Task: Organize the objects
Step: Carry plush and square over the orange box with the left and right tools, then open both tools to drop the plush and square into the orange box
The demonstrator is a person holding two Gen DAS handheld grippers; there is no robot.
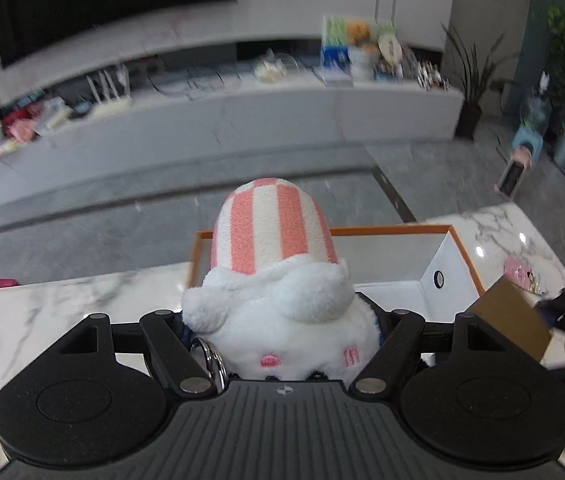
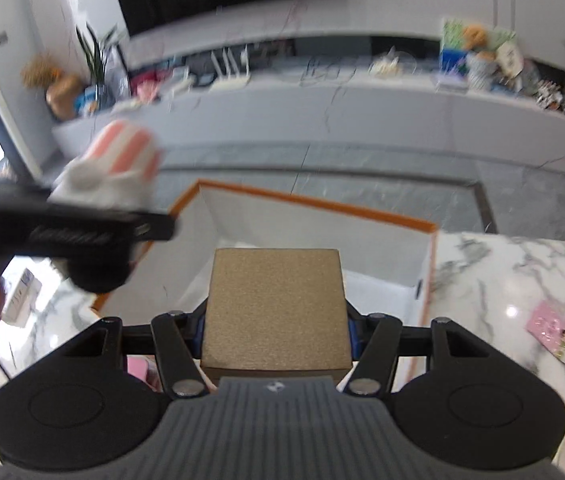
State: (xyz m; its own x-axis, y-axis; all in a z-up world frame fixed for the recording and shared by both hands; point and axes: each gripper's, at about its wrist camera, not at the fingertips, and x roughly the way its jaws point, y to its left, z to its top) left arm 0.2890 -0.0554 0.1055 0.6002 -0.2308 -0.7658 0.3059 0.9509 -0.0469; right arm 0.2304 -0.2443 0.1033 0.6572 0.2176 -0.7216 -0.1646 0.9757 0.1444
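The left gripper (image 1: 278, 332) pinches one soft toy (image 1: 278, 280), white and fluffy with a pink and white striped hat. The toy is up in the air, over the near edge of one big box (image 1: 448, 256). That box is white inside with an orange rim, and it sits on a marble table (image 1: 42, 304). The right gripper (image 2: 276, 328) pinches one small brown box (image 2: 276, 304), also held above the big box. One pink packet (image 2: 548, 330) lies on the table to the right, well apart from the big box.
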